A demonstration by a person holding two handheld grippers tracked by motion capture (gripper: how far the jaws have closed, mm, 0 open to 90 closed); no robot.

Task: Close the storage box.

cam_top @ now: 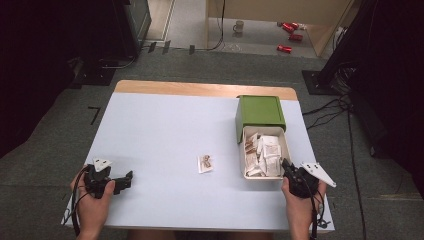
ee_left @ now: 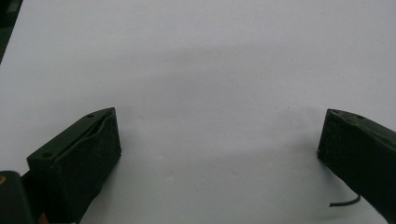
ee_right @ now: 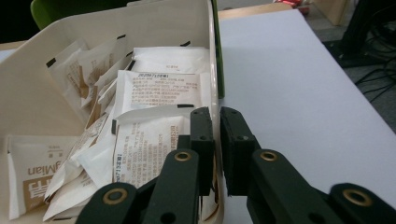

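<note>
With its jaws nearly closed astride the tray (ee_right: 212, 56) wall, the right tool (ee_right: 217, 140) grips it; left tool (ee_left: 217, 144) idles wide open, empty; tray at counter's right; next, judged: push tray into green sleeve (cam_top: 260, 111)

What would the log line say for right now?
right claw: shut on drawer wall | left claw: open over table | packet: lying mid-table

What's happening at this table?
A person holds a gripper in each hand. The right gripper has its jaws closed on the side wall of a white drawer pulled out of a green box and full of paper sachets. One sachet lies loose on the table. The left gripper rests open at the near left, holding nothing.
</note>
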